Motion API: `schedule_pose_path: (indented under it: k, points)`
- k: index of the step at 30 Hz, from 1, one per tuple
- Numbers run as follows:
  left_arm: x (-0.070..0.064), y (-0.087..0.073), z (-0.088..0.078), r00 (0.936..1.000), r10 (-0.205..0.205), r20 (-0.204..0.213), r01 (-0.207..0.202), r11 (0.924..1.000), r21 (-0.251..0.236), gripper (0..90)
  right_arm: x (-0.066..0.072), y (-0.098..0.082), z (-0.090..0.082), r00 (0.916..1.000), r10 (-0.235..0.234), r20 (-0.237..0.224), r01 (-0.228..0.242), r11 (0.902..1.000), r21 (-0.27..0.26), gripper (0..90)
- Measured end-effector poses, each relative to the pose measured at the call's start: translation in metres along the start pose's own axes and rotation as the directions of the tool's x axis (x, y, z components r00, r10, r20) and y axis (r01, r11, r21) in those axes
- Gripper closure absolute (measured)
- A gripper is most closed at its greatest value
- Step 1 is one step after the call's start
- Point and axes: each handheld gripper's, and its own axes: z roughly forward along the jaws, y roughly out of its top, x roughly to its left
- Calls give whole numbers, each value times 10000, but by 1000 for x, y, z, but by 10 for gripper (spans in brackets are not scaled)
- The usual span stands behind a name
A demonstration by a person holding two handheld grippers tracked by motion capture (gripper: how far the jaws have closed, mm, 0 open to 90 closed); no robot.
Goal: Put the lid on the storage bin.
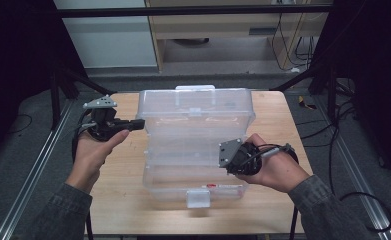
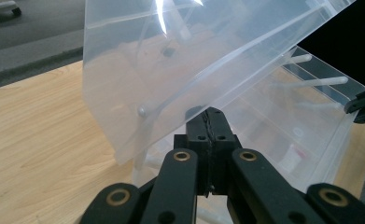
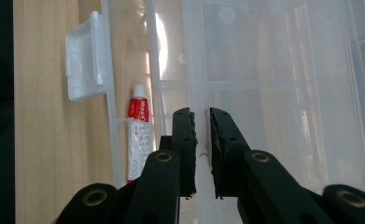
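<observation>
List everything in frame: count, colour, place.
Storage box: 1, clear plastic, centre of the table.
Lid: 1, clear, raised on the box's far side.
Tube: 1, red and white, inside the box near its front latch.
Table: 1, light wood, under the box.
Left gripper: 1, black, shut at the lid's left edge.
Right gripper: 1, black, closed on the box's right wall.

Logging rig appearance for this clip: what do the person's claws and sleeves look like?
Both claws, left claw and right claw, are black, each topped by a grey three-cornered plate and trailing a black cable. In the gripper views the ridged jaws hang on black link arms with brass-coloured pivot rings. The sleeves are dark grey fabric.
</observation>
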Motion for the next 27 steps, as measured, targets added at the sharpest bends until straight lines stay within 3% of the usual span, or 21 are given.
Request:
schedule_pose_path:
  k: [9,12,16,21,25,26,27]
  points:
    - [-5,-17,-5,9997,-47,251,48,10000,-40,900,11,-6,1,9992,303,246,-293,9987,-423,709]
    - [-8,-22,-6,9995,-16,331,16,10000,2,900,15,-9,1,9990,394,188,-384,9978,-532,716]
    - [-12,-29,-7,9995,33,329,-32,10000,-17,900,18,-13,-1,9965,782,288,-756,9937,-822,664]
    - [-15,-38,-8,9987,121,497,-126,9999,92,900,25,-25,-13,9836,1726,517,-1630,9745,-1540,523]
    - [-18,-44,-8,9984,156,541,-163,9998,129,900,27,-39,-22,9665,2462,731,-2317,9586,-1653,444]
    - [-19,-46,-8,9981,178,584,-188,9997,161,900,27,-39,-22,9665,2462,731,-2317,9586,-1653,444]
    - [-20,-48,-8,9981,232,575,-243,9995,187,900,28,-45,-25,9597,2695,791,-2536,9526,-1681,437]
